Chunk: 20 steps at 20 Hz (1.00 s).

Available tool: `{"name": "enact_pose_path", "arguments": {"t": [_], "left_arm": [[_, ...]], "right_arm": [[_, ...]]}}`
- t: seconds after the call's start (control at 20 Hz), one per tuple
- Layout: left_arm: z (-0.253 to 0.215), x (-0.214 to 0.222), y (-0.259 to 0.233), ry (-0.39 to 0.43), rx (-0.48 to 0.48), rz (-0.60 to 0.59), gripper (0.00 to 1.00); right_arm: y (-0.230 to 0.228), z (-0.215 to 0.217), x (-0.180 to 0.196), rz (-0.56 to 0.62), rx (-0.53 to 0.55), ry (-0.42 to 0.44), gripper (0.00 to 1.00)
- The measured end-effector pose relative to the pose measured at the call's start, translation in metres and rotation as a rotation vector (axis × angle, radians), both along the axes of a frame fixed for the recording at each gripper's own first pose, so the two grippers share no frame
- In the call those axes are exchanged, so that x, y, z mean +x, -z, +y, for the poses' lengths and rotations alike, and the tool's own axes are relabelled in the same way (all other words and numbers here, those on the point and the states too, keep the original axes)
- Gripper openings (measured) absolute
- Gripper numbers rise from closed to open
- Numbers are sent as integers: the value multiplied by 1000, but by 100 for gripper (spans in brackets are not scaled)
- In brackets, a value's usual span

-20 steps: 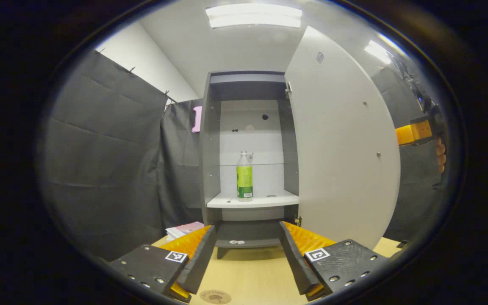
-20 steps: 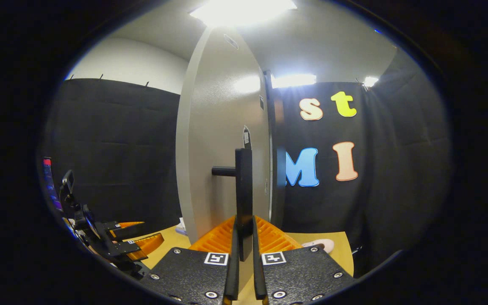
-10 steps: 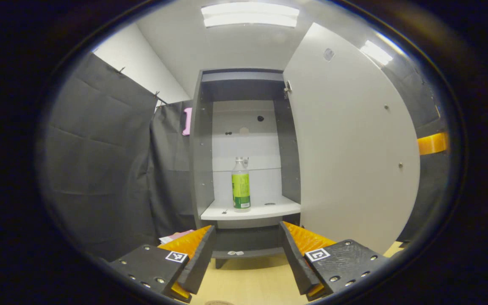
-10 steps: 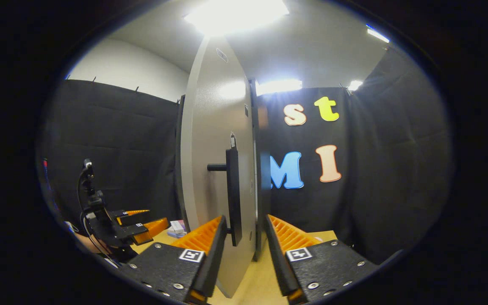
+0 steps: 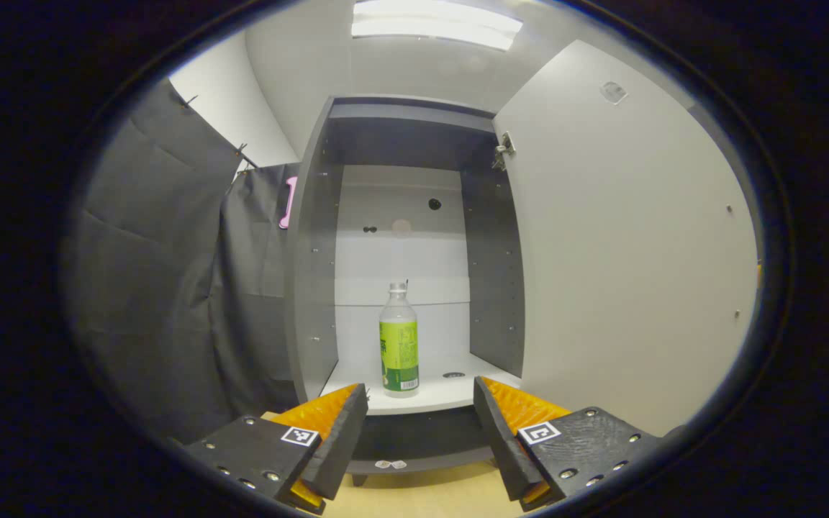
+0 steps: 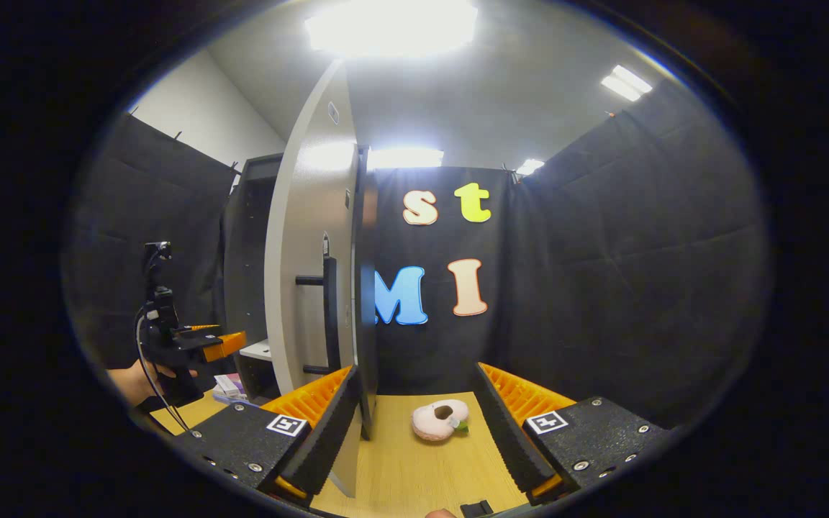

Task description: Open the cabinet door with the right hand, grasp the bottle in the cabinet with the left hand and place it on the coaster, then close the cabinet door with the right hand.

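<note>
The grey cabinet (image 5: 306,288) stands with its door (image 5: 623,273) swung wide to the right. A clear bottle (image 5: 399,350) with a green label stands upright on the white shelf (image 5: 422,396). My left gripper (image 5: 420,432) is open, a short way in front of the shelf, with the bottle seen just left of centre between its fingers. In the right gripper view the door (image 6: 306,266) is seen edge-on with its dark bar handle (image 6: 328,313). My right gripper (image 6: 418,432) is open, back from the handle, holding nothing. The left gripper (image 6: 202,345) and a hand appear far left there.
A pink doughnut-shaped toy (image 6: 442,420) lies on the wooden table (image 6: 414,475) ahead of my right gripper. Black cloth walls close the booth on all sides. A small stack of papers (image 6: 227,387) lies by the cabinet's foot.
My right gripper opened, let go of the door handle and drew back to the right. My left gripper moved closer to the cabinet, so the bottle looks larger.
</note>
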<state>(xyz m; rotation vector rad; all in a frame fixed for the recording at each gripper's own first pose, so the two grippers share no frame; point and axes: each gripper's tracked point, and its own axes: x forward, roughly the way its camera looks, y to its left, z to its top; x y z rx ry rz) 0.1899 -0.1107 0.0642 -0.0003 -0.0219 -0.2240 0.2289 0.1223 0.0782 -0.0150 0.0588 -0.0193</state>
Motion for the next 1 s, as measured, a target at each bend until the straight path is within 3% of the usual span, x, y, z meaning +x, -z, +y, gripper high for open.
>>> {"name": "enact_pose_path", "arguments": {"t": [0.1, 0.15, 0.3, 0.45, 0.5, 0.55, 0.6, 1.0], "left_arm": [[2, 29, -1, 9, -21, 6, 85], [3, 44, -1, 11, -31, 9, 89], [-1, 82, -2, 26, -45, 14, 85], [-1, 122, 5, 22, -36, 28, 89], [-2, 132, 9, 23, -42, 39, 84], [-3, 145, 16, 30, -53, 50, 89], [-5, 156, 21, 35, -64, 62, 84], [-18, 208, 45, 38, -90, 121, 89]], "right_arm": [[2, -6, -3, 12, 4, 53, 93], [4, -9, -3, 17, 3, 78, 95], [7, -17, -9, 33, -5, 138, 95], [8, -21, -13, 45, -6, 180, 95], [10, -23, -15, 51, -9, 194, 95], [10, -25, -17, 55, -12, 207, 95], [11, -26, -19, 60, -16, 218, 95], [13, -29, -27, 81, -11, 271, 95]]}}
